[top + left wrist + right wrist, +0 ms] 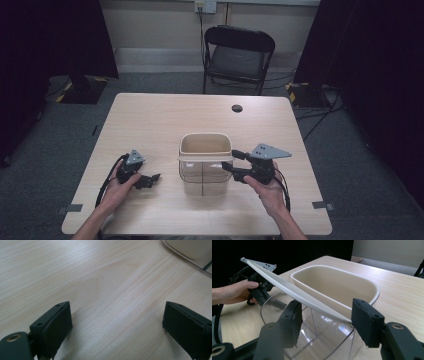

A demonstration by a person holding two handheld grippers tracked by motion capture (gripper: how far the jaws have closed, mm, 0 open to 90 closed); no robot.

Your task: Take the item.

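Observation:
A clear plastic tub (202, 184) stands in the middle of the table with a cream insert (205, 142) seated in its far half. A thin white strip (205, 158) lies across the tub's top. My right gripper (232, 161) is at the tub's right side, and its jaws straddle the strip's right end. In the right gripper view the strip (294, 291) runs between the jaws of the gripper (325, 312), with a gap at the pads, above the tub (319, 340). My left gripper (154, 179) rests on the table left of the tub, open (117, 312) over bare wood.
A black folding chair (239, 55) stands behind the table. A dark cable hole (237, 108) sits in the tabletop near the far edge. Tape marks (74, 207) lie at the near corners. The tub's corner (190, 250) is at the top right of the left gripper view.

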